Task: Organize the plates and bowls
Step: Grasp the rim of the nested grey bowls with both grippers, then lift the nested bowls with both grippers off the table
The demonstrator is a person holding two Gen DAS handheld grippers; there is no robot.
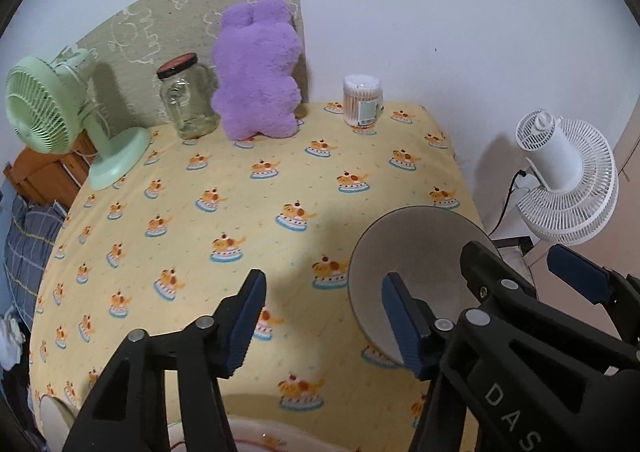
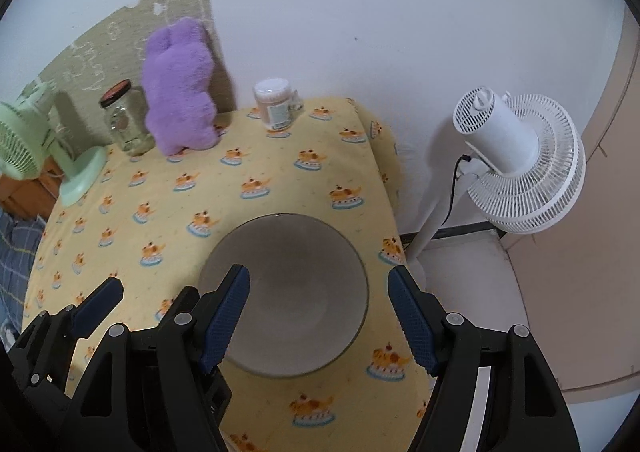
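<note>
The right gripper [image 2: 320, 316] fingers stand wide over the grey bowl [image 2: 296, 252] on the table [image 2: 160, 179]. The left gripper [image 1: 324, 316] fingers are half open, holding nothing

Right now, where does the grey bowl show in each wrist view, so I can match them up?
Left wrist view: the grey bowl sits lower right, near the table's right edge, partly behind the claw fingers.
Right wrist view: the bowl is low and central, framed by the open right claw.
Shared landmark: the purple plush toy against the back wall.
</note>
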